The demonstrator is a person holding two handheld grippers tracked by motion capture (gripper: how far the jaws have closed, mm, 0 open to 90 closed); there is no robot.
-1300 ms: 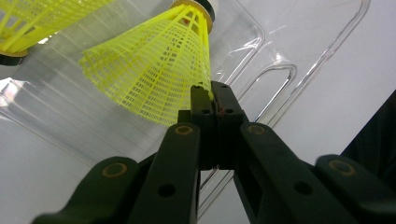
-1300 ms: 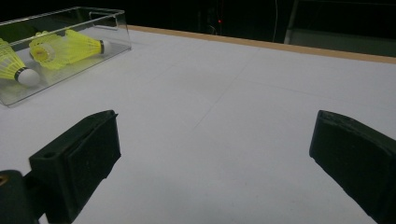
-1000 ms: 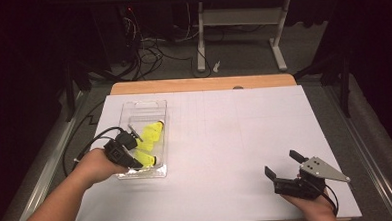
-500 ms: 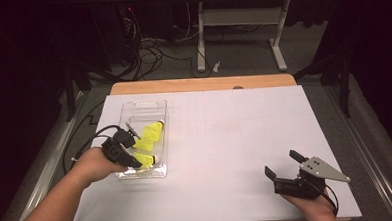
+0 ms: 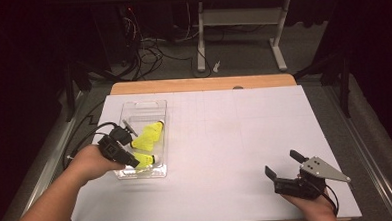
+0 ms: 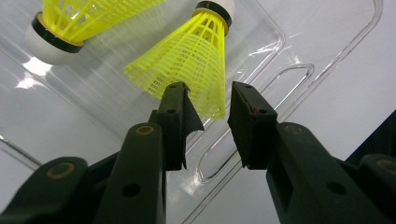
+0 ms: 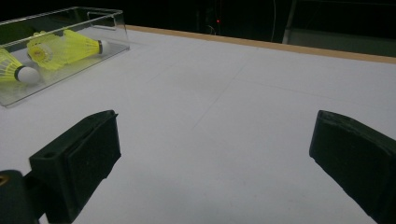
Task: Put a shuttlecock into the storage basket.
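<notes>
Shuttlecocks [image 5: 150,134], two yellow ones, lie in the clear plastic tray [image 5: 153,105] at the table's left. The left gripper [image 6: 208,100] hangs just over one skirt, jaws having just been opening, nothing pinched. The right gripper [image 5: 282,165] rests well apart, jaws wide, empty.

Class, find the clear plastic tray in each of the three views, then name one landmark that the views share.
High view: the clear plastic tray lies at the left of the white table top, holding yellow shuttlecocks.
Left gripper view: the tray's clear floor and handle slot spread behind the left gripper.
Right gripper view: upper left corner.
Shared landmark: the yellow shuttlecocks inside it.
</notes>
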